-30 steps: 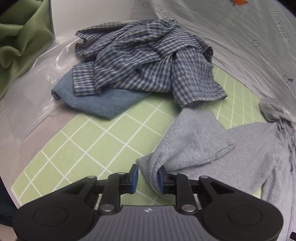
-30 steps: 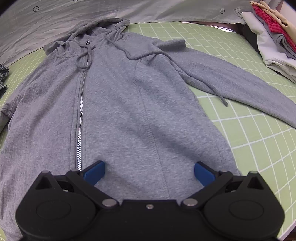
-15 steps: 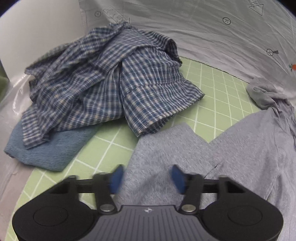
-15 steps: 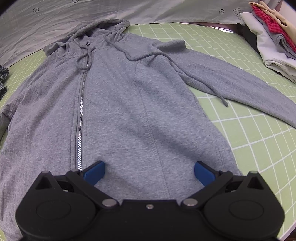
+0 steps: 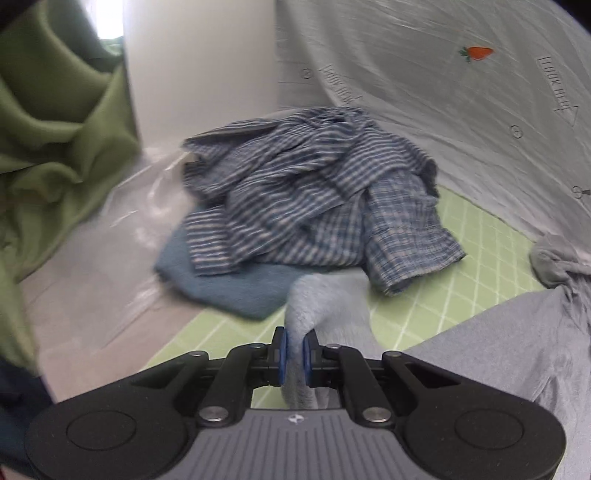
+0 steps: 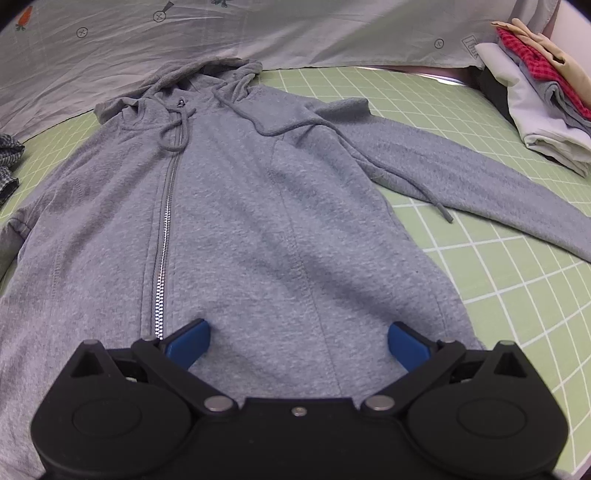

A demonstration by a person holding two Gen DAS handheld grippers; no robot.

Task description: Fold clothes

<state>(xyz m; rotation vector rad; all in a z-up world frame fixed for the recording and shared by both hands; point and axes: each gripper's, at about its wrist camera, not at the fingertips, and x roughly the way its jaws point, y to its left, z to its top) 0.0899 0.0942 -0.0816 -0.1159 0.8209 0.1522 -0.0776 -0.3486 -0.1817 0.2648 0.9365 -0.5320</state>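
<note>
A grey zip-up hoodie lies front-up on the green grid mat, hood at the far end, one sleeve stretched out to the right. My right gripper is open and empty, hovering over the hoodie's lower hem beside the zipper. In the left wrist view my left gripper is shut on the hoodie's other sleeve, which rises in a fold between the blue pads. The hoodie body lies to the right.
A crumpled blue plaid shirt lies on a blue towel just beyond the held sleeve. Green fabric hangs at the left. A stack of folded clothes sits at the far right. A grey printed sheet covers the back.
My left gripper opened over the sleeve, then closed on it and pulled it back and up; the view swung left. The right gripper has hardly moved.
</note>
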